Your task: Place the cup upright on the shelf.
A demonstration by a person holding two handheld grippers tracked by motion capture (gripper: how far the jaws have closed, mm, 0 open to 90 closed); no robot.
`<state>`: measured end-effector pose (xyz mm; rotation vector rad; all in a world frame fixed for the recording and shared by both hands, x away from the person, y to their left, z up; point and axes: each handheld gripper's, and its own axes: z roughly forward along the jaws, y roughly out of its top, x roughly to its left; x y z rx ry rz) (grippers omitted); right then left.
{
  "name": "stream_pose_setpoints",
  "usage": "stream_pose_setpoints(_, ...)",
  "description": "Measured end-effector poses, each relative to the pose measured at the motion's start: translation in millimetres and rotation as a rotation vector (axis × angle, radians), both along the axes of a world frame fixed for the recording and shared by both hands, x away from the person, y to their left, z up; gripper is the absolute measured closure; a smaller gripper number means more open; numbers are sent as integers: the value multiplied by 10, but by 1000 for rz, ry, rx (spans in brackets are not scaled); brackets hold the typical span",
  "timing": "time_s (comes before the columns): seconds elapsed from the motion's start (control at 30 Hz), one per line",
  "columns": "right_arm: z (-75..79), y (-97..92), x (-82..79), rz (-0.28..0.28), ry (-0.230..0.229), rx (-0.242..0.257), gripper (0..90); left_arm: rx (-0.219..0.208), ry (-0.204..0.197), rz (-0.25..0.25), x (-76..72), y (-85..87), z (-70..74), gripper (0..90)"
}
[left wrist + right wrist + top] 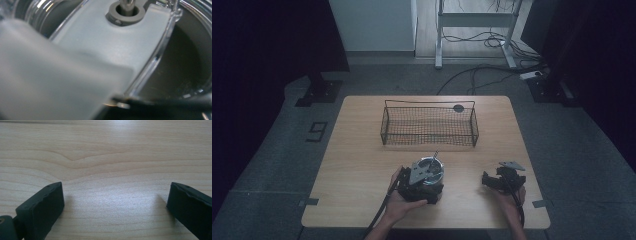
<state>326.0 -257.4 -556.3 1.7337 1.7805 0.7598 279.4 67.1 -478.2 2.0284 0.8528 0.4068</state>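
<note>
Clear bowl (pixel 431 172) on wooden table (pixel 357 165), left gripper (pixel 419 186) against it, finger state unclear, right gripper (pixel 115 205) resting nearby, fingers spread wide, empty, wire basket (pixel 429 125) behind.

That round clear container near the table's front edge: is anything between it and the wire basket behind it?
Nothing visible. The clear container, with the left tongs right at it, sits in front of the wire basket, and only bare table lies between them. The right tongs rest off to the side, jaws wide apart over bare wood.
</note>
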Motion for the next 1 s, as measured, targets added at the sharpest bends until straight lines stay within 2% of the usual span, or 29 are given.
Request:
stream_pose_setpoints(0.27, -1, 2, 1, -1, -2, 1, 8, -28, -2, 11, 18, 110, 95, 39)
stream_pose_setpoints(1.0, -1, 2, 1, -1, -1, 2, 8, -69, -7, 66, 106, 364, 277, 39)
